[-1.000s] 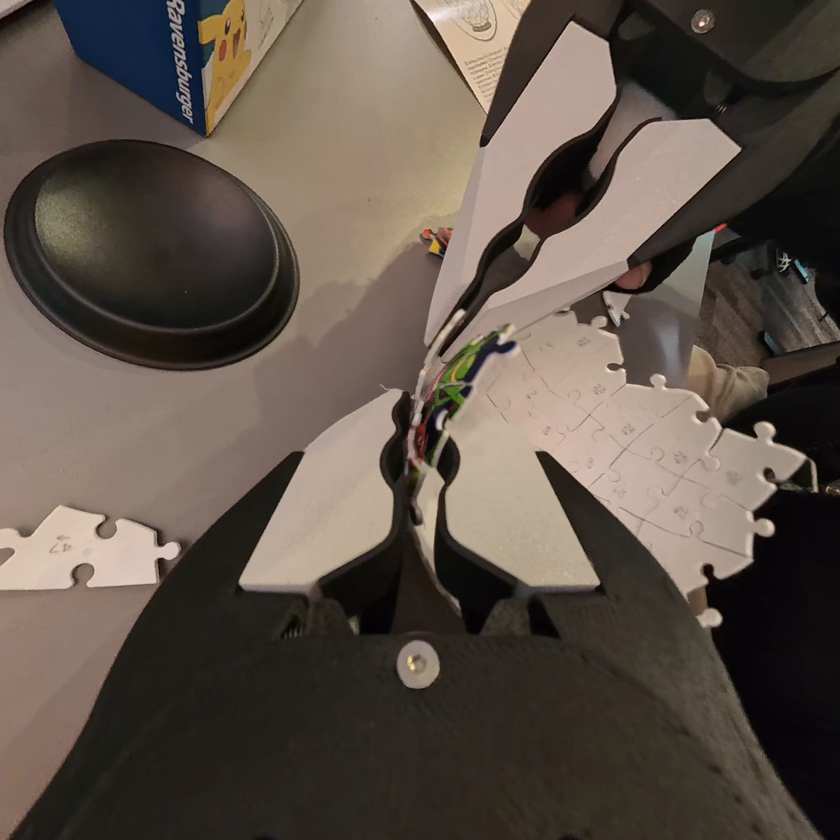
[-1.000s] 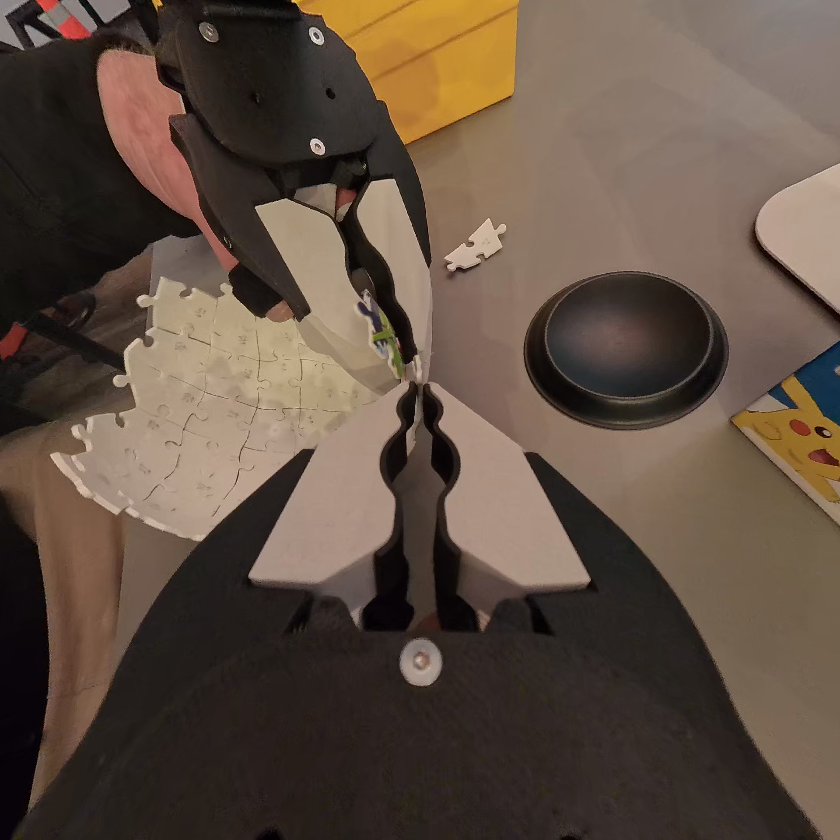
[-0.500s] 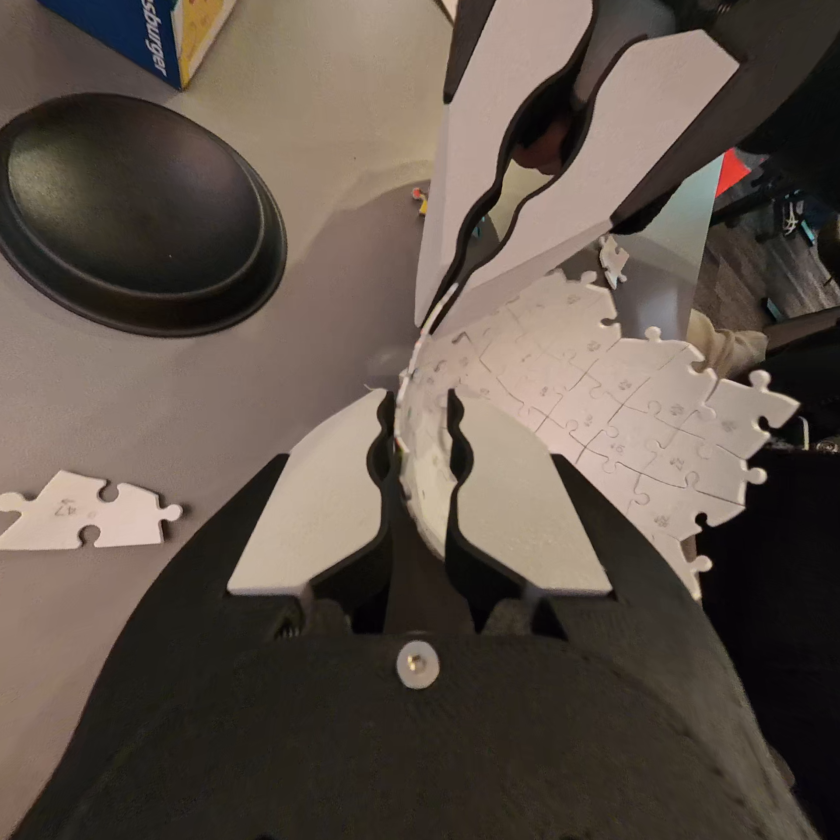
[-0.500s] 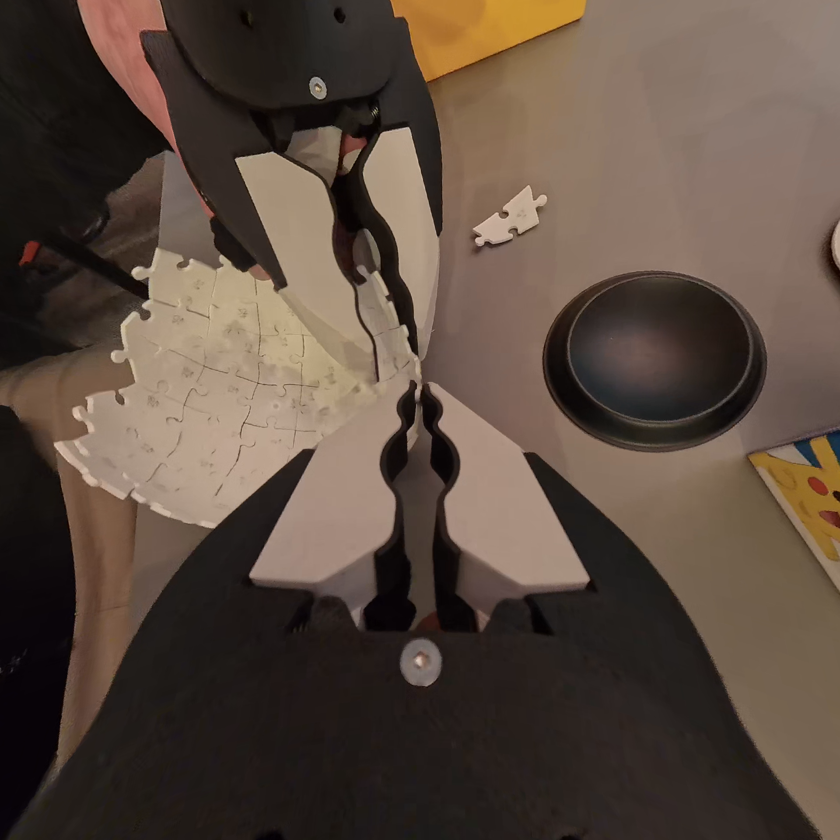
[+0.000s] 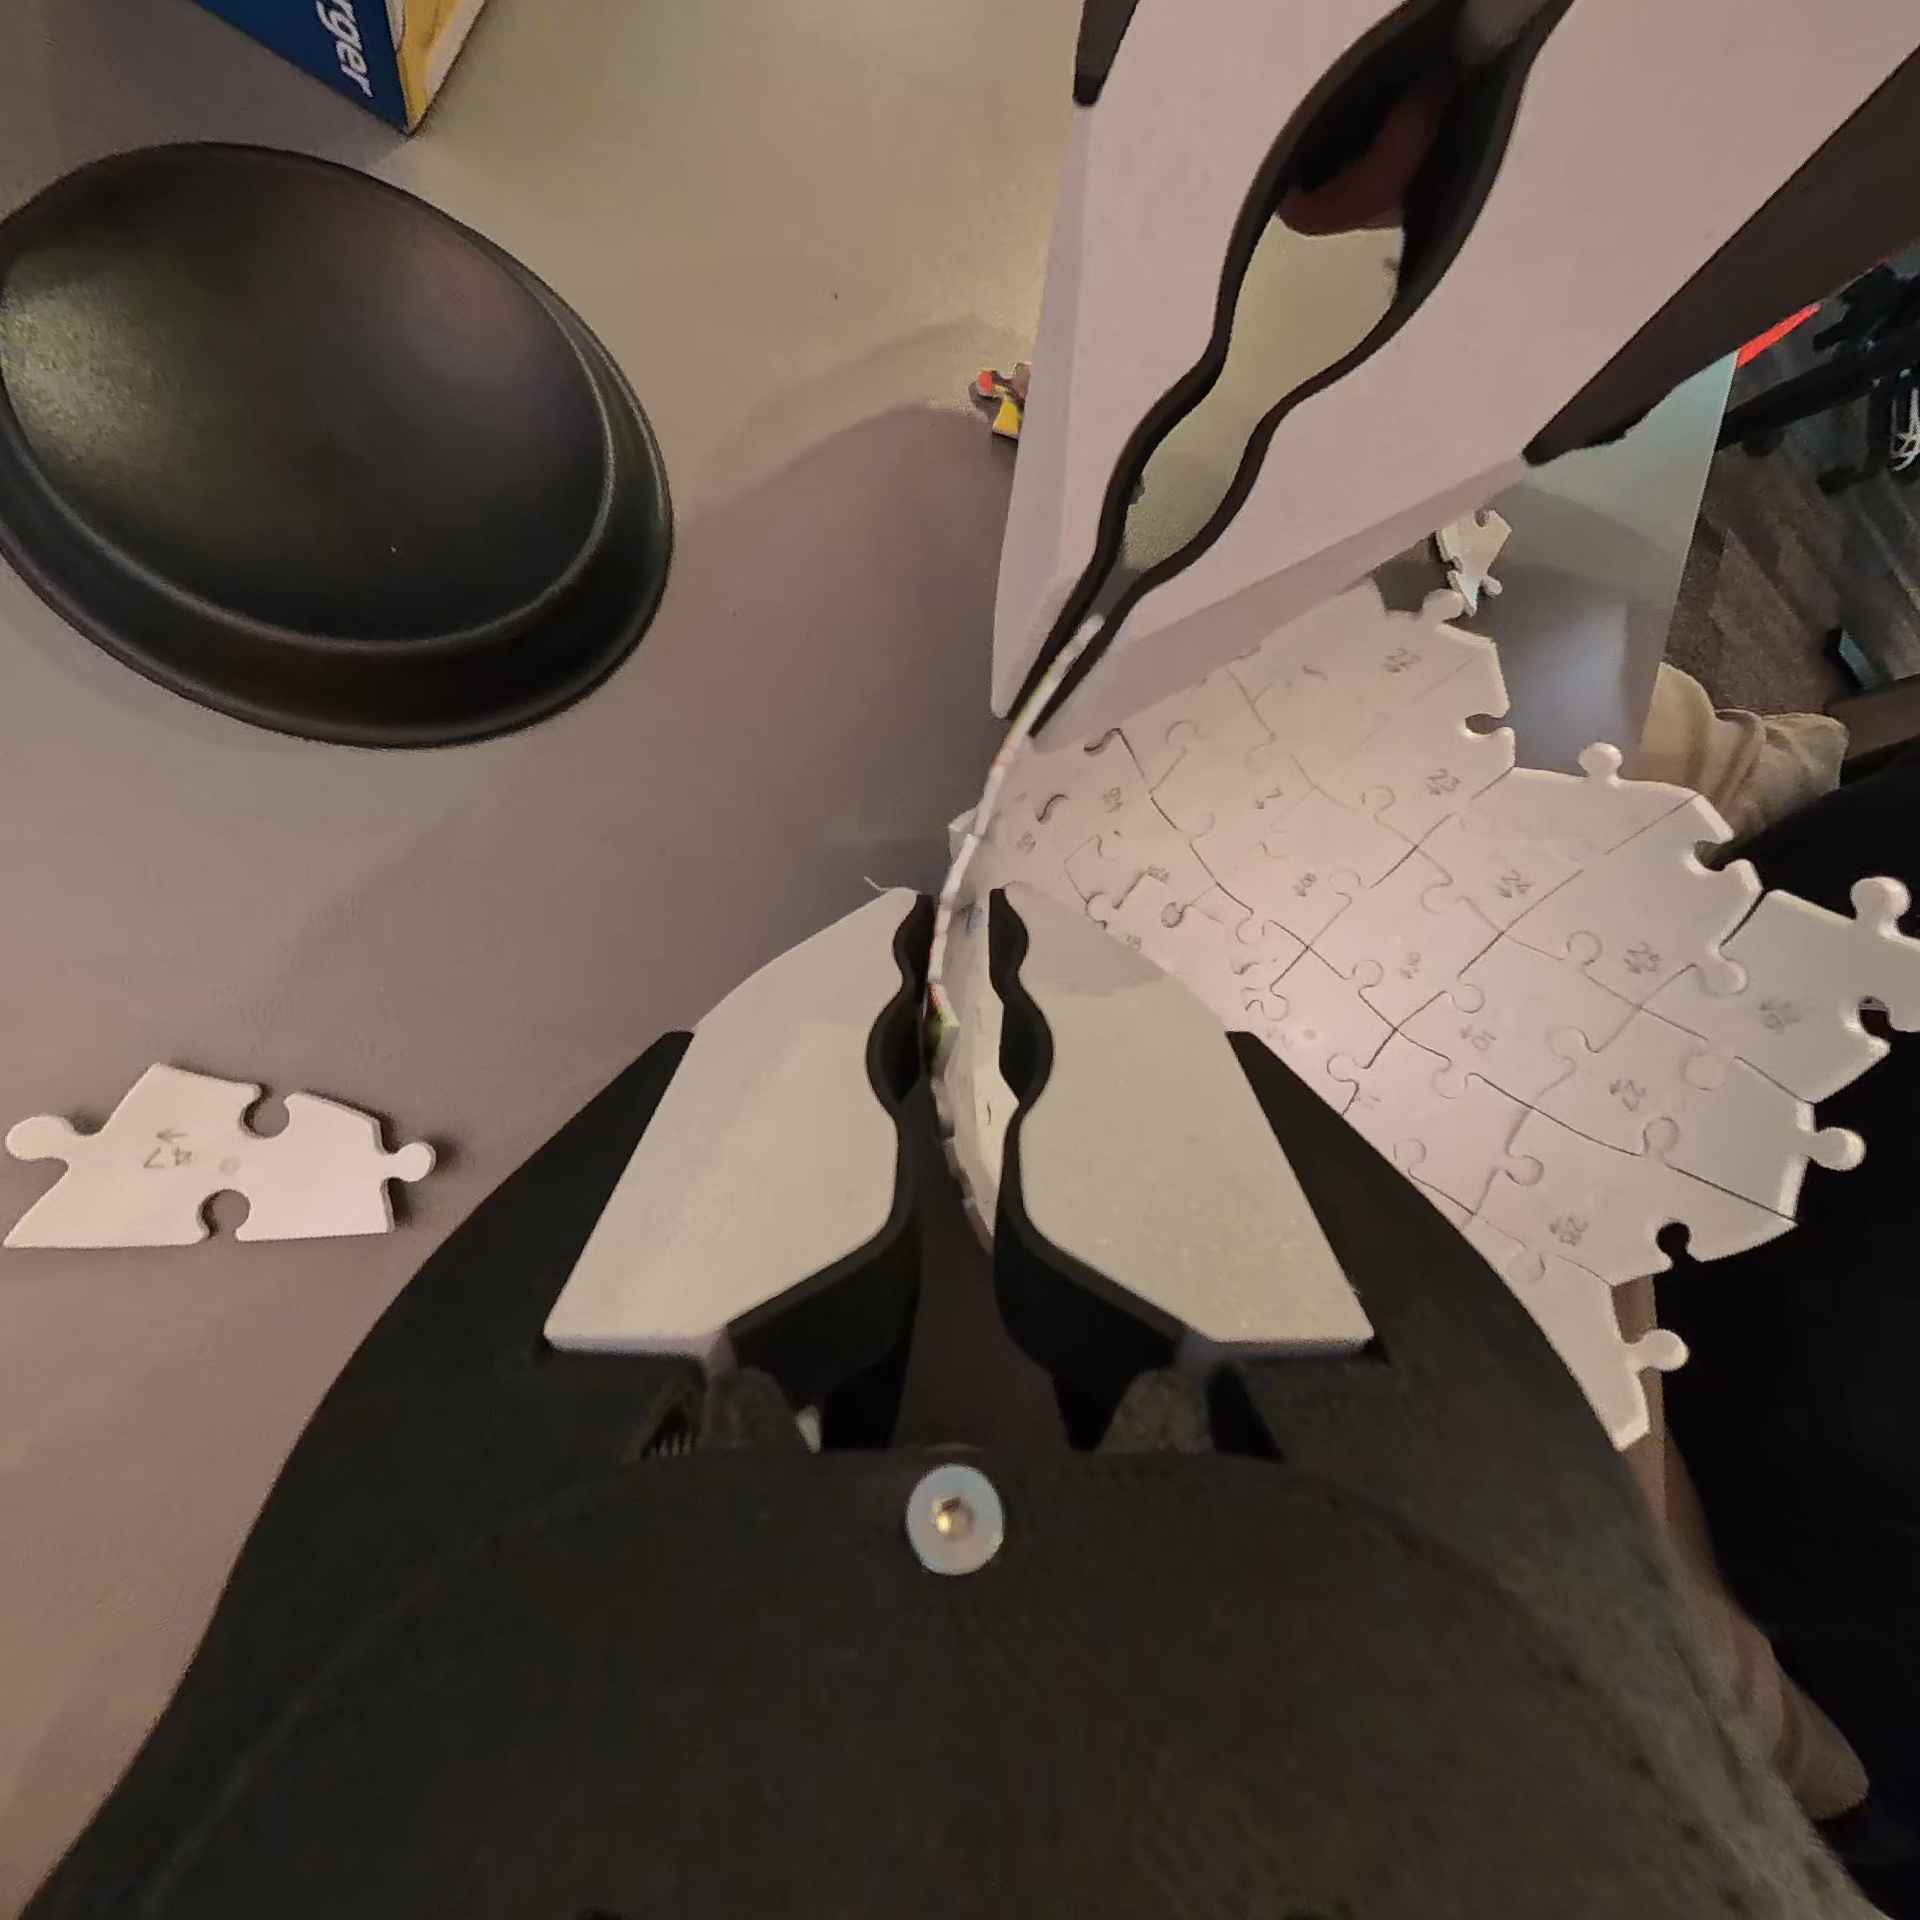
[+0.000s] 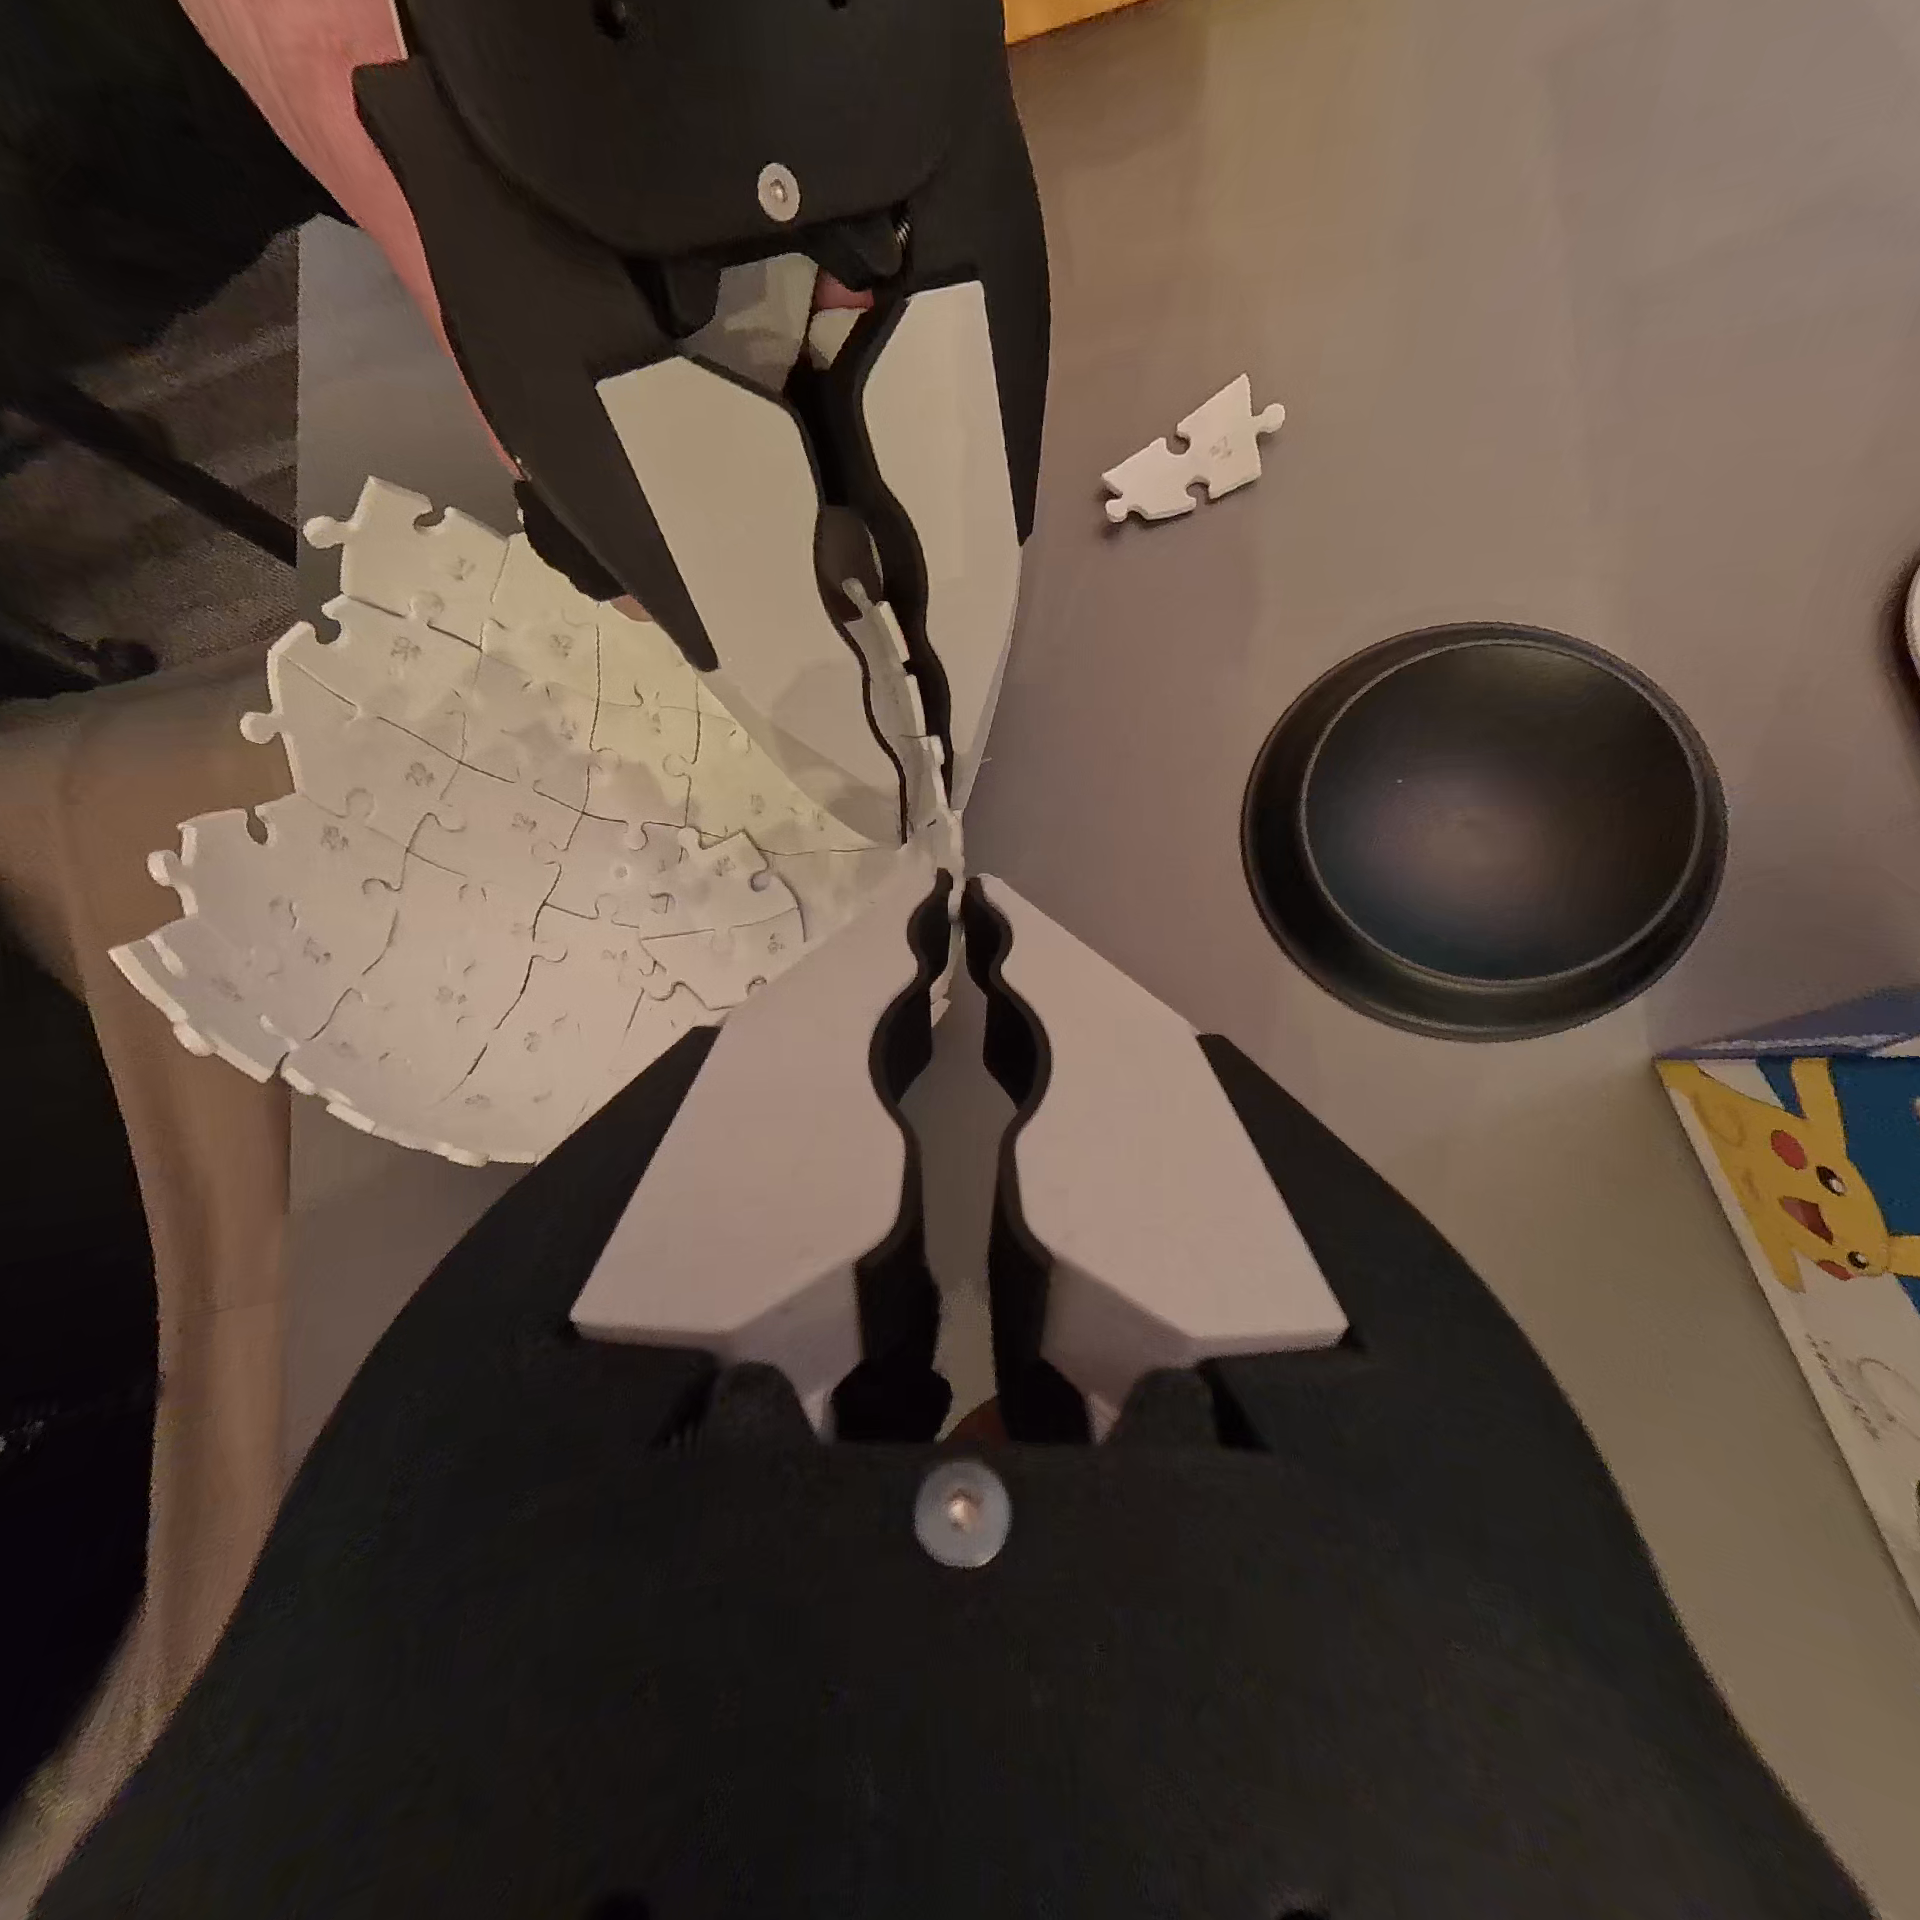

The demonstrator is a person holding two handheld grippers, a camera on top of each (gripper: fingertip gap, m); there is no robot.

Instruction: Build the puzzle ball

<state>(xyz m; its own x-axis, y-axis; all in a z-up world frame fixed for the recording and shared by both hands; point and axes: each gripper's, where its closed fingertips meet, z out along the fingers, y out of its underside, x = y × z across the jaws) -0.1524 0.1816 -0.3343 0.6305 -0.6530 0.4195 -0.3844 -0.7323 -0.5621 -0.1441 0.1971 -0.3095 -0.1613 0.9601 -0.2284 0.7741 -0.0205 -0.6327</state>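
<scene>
A partly built puzzle ball, a curved white shell of joined numbered pieces (image 5: 1455, 935), hangs past the table's edge with its inner side towards both cameras (image 6: 468, 883). My left gripper (image 5: 956, 899) is shut on the shell's rim, which runs between its fingers. My right gripper (image 6: 958, 883) is shut on the same rim a little farther along. In the left wrist view the right gripper (image 5: 1029, 717) comes down from above. In the right wrist view the left gripper (image 6: 925, 821) faces mine, tips almost touching. The shell's coloured outer side is hidden.
A black dome-shaped stand (image 5: 312, 447) (image 6: 1486, 821) sits on the grey table. Two joined white pieces (image 5: 208, 1164) (image 6: 1195, 457) lie loose. A coloured piece (image 5: 997, 395) and a small white piece (image 5: 1475, 540) lie near the table edge. The puzzle box (image 6: 1808, 1195) is nearby. Both grippers' tips are close together, under 4 cm apart.
The shell has turned from edge-on with its coloured side showing to its white inner side facing me. The two grippers have drawn closer. My left fingers parted briefly, then closed on the rim.
</scene>
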